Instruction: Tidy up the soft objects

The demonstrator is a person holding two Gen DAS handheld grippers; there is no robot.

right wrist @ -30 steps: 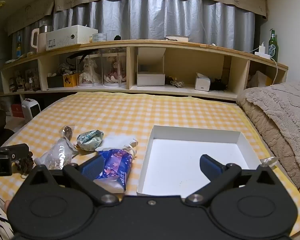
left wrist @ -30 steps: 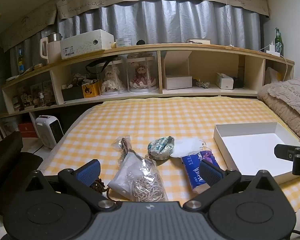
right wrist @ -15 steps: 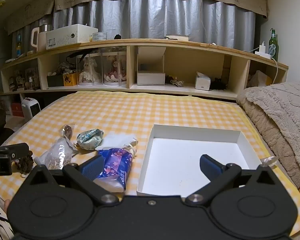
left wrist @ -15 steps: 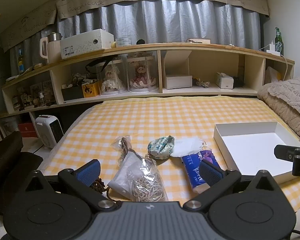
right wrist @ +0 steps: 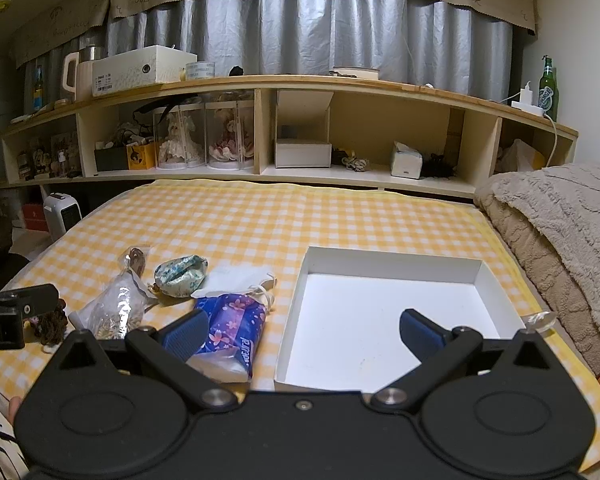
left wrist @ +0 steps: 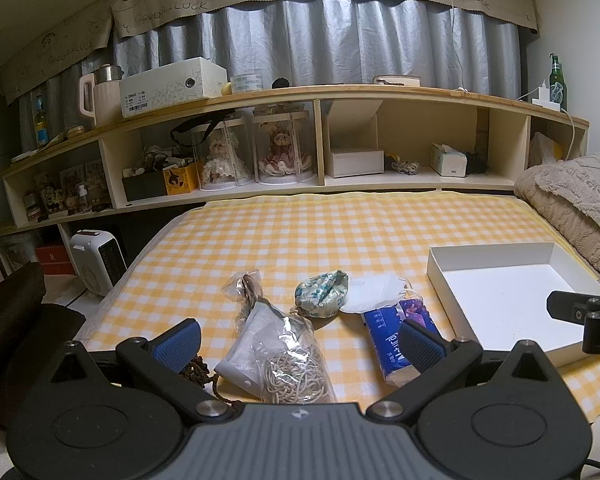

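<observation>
On the yellow checked bed cover lie a clear bag of pale cord (left wrist: 292, 354) (right wrist: 114, 308), a small clear bag with brown beads (left wrist: 246, 286) (right wrist: 136, 258), a floral cloth pouch (left wrist: 322, 294) (right wrist: 180, 275), a white face mask (left wrist: 376, 296) (right wrist: 240, 278) and a blue tissue pack (left wrist: 394, 334) (right wrist: 232, 326). A dark brown knotted cord (right wrist: 52, 324) lies at the left. The white shallow box (left wrist: 496, 258) (right wrist: 392, 262) sits to the right with nothing in it. My left gripper (left wrist: 298, 338) is open above the cord bag. My right gripper (right wrist: 304, 328) is open between tissue pack and box.
A long wooden shelf (right wrist: 340, 84) with dolls, boxes and a bottle runs along the far side under grey curtains. A beige blanket (right wrist: 560, 216) is heaped at the right. A small white heater (left wrist: 96, 258) stands on the floor at the left.
</observation>
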